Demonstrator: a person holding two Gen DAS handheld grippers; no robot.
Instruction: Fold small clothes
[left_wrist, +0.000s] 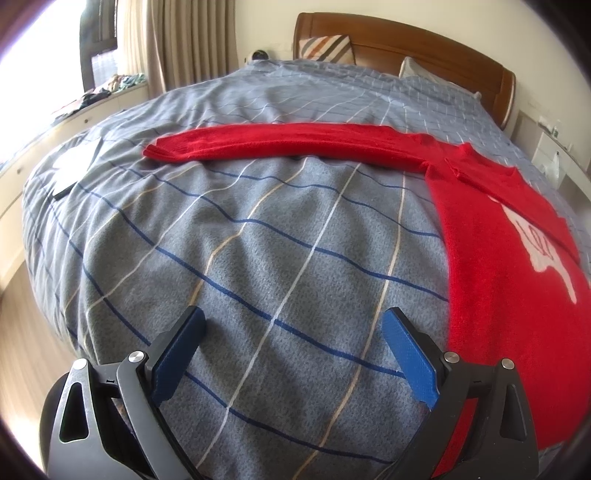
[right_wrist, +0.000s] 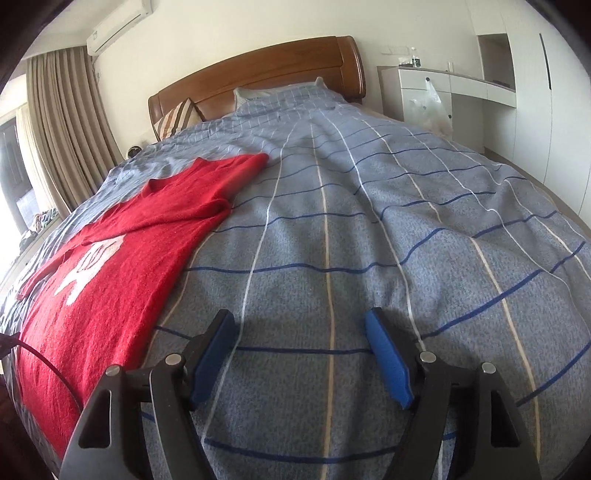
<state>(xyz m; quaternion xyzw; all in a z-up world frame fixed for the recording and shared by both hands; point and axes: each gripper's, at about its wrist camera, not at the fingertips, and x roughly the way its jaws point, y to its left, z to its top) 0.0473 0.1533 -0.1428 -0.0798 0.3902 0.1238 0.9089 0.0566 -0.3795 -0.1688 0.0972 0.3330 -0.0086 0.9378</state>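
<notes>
Plainly, both grippers — left gripper (left_wrist: 293, 334), right gripper (right_wrist: 300, 334) — gape empty, red sweater (left_wrist: 498, 258) lying between them.

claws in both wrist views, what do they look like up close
Both match: the left claw and right claw each have two flat blue textured pads on black linkage arms, with round silver pivot pins and triangular cutouts in the outer links. A thin dark cable curves beside the right one.
</notes>
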